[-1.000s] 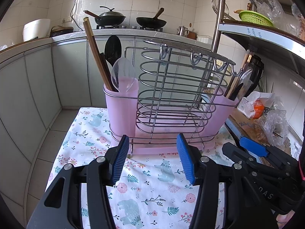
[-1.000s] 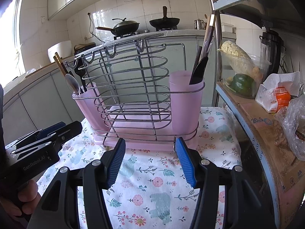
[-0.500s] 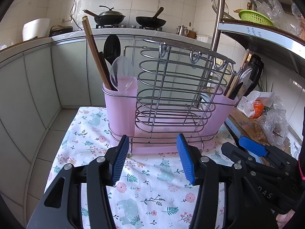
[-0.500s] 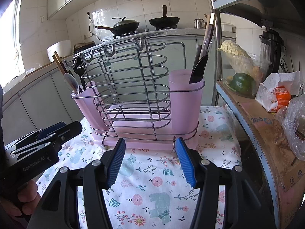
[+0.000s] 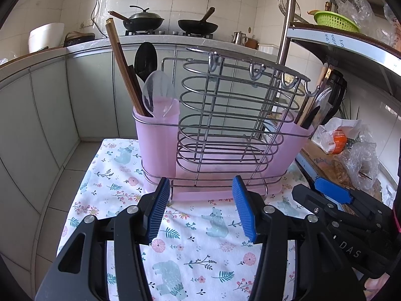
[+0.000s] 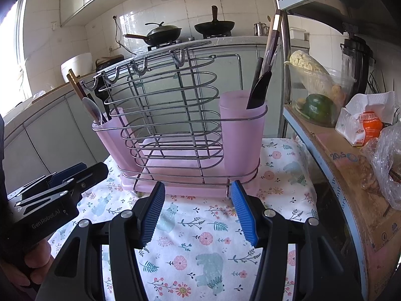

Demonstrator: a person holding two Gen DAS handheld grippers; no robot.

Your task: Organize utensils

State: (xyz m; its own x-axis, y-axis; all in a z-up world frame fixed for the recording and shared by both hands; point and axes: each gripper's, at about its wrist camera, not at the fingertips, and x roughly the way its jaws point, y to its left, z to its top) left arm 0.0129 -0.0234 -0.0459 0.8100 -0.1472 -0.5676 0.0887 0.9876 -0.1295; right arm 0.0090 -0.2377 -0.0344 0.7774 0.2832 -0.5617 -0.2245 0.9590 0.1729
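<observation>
A wire rack with pink plastic cups stands on the floral cloth. Its left cup holds wooden chopsticks, a black spoon and a clear spoon. The right cup holds a black knife and dark handles. My left gripper hovers open just in front of the rack, nothing between its blue pads. My right gripper is open and empty too, close to the rack's base. Each gripper also shows at the other view's edge.
A shelf unit on the right carries a bowl of vegetables, a paper-wrapped packet and plastic bags. Two woks sit on the stove behind. A green basket rests on the upper shelf. A hand holds the left gripper.
</observation>
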